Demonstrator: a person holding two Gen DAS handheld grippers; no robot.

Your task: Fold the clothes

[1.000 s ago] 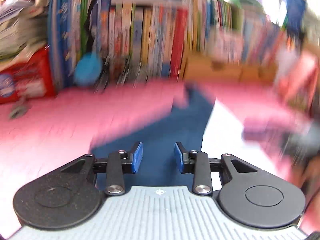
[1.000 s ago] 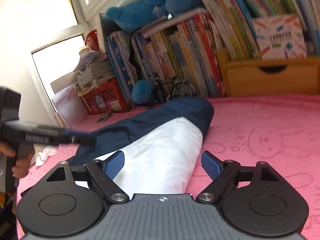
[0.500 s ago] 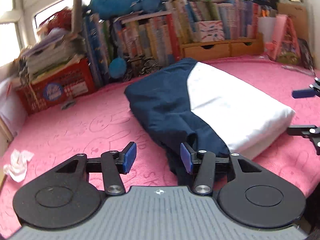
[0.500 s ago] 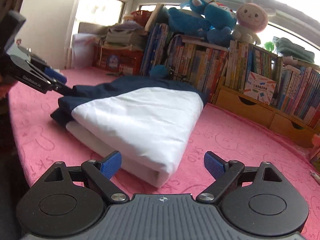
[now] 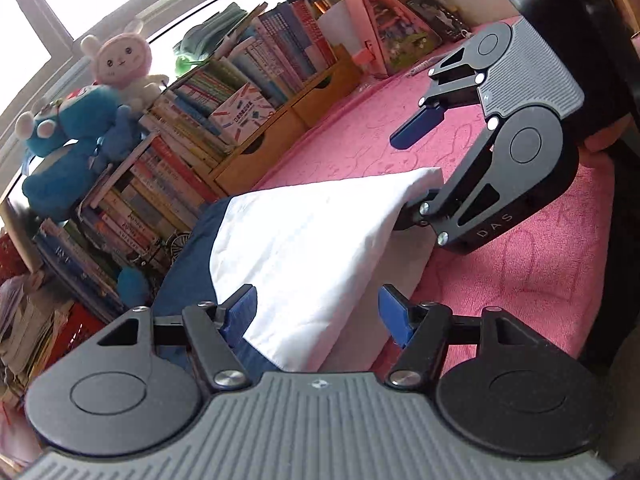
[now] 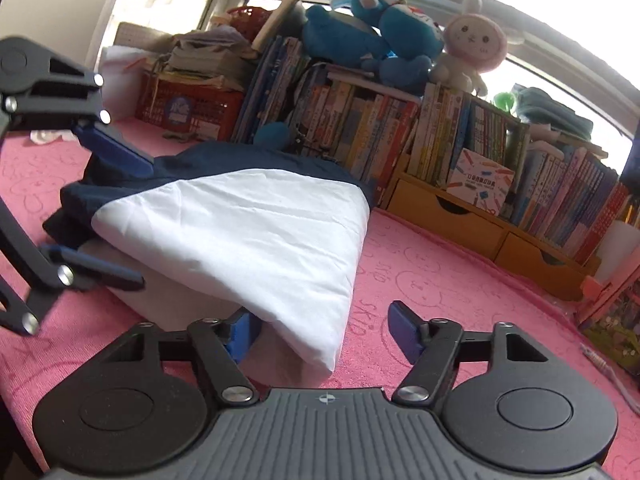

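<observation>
Both wrist views sit low, sharing the folded garment (image 5: 304, 240) close up.

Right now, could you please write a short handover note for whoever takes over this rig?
Left gripper: open, jaws astride the near corner of the folded white and navy garment, nothing gripped.
Right gripper: open, at the garment's other near corner, one finger under the top white layer.
Garment lies folded in layers on the pink cloth.
Done: the main folds.
Left: probably close on both corners and make a last fold or tidy.

Folded garment (image 6: 240, 232) on blanket (image 6: 460, 300), books (image 6: 400, 128) behind, plush toys (image 6: 360, 40) atop
</observation>
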